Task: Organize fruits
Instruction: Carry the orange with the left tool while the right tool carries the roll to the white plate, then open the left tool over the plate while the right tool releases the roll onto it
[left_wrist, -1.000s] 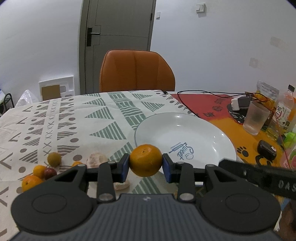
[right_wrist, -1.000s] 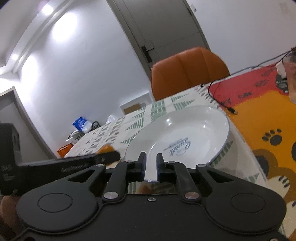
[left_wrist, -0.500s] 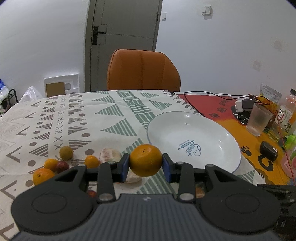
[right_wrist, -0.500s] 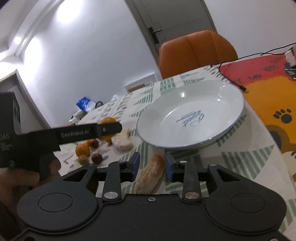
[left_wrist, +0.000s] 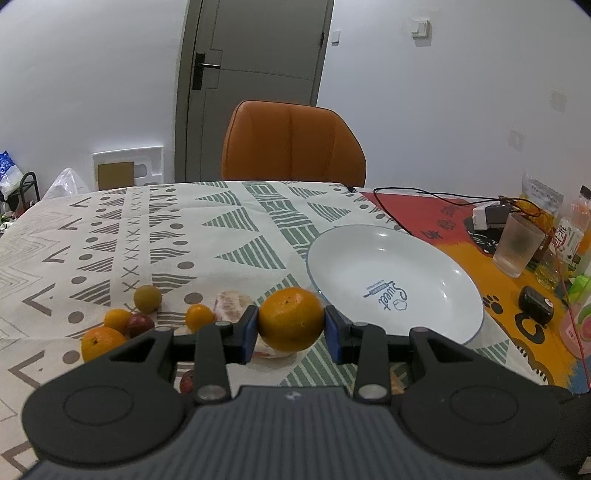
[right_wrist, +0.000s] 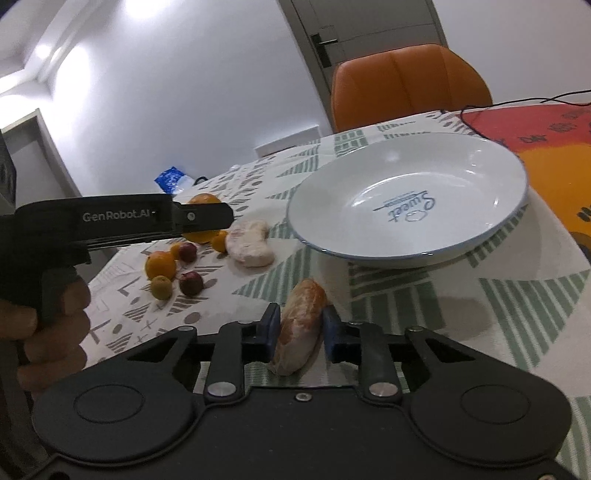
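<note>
- While the left gripper (left_wrist: 291, 330) sits low centre of the left wrist view, its blue pads are clamped on a whole orange (left_wrist: 290, 319), held off the tablecloth (left_wrist: 110, 236).
- Right gripper (right_wrist: 300, 334), low centre of the right wrist view: jaws closing w/ a peeled orange segment (right_wrist: 300, 330) between them; left pad touches it, small gap at the right pad. Segment lies on the cloth.
- White plate (left_wrist: 458, 280), centre-right in the left view, nothing on it, "Sweet" printed inside.
- Loose fruit, lower left of the left view: green-yellow fruit (left_wrist: 147, 299), small oranges (left_wrist: 199, 317), a dark red one (left_wrist: 139, 325); peeled pale chunk (right_wrist: 249, 243) just left of the plate in the right view.
- Hand (right_wrist: 44, 325) at the left edge of the right view grips the left tool's handle.
- Orange chair (left_wrist: 293, 144) behind the table, upper centre.
</note>
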